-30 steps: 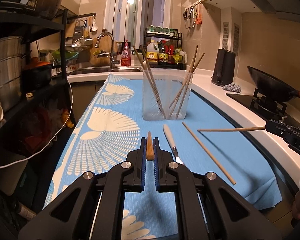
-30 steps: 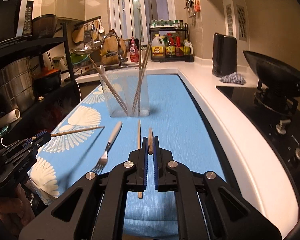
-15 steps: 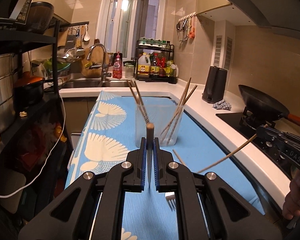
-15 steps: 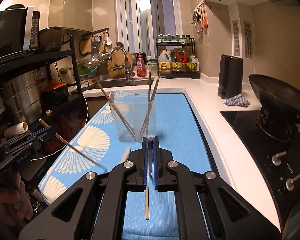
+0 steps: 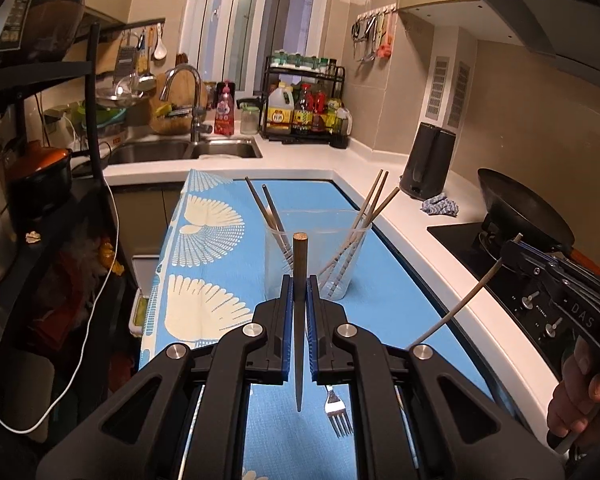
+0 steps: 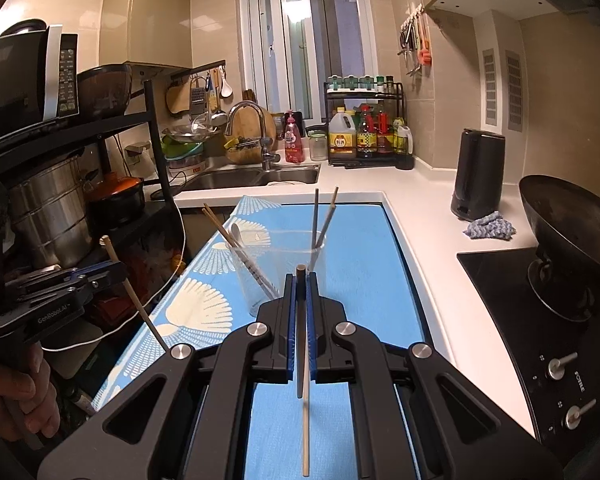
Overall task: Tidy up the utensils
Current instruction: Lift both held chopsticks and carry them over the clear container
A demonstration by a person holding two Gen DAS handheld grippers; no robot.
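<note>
Two chopsticks go airborne over a kitchen surface [image 5: 404, 216]: the left claw [image 5: 300, 292] is pressed onto a dark chopstick [image 5: 299, 264], the right claw [image 6: 300, 292] onto a second chopstick [image 6: 305, 420], each stick now standing near upright between its jaws. A second ago both sticks lay low over the blue cloth [image 5: 228, 280], roughly level; since then both claws have lifted and tipped them, thin ends down. In the left view the right claw's stick slants pale beside the stove; in the right view the left claw's stick tilts beside the rack.

The clear cup [image 5: 320, 256], already bristling with several chopsticks, stands on the cloth just ahead of both claws. A fork [image 5: 337, 412] lies on the cloth below the left claw, not yet collected.

The lift suggests the pickup is done and the drop into the cup comes next, with each tip needing to clear the rim and the sticks leaning inside.
</note>
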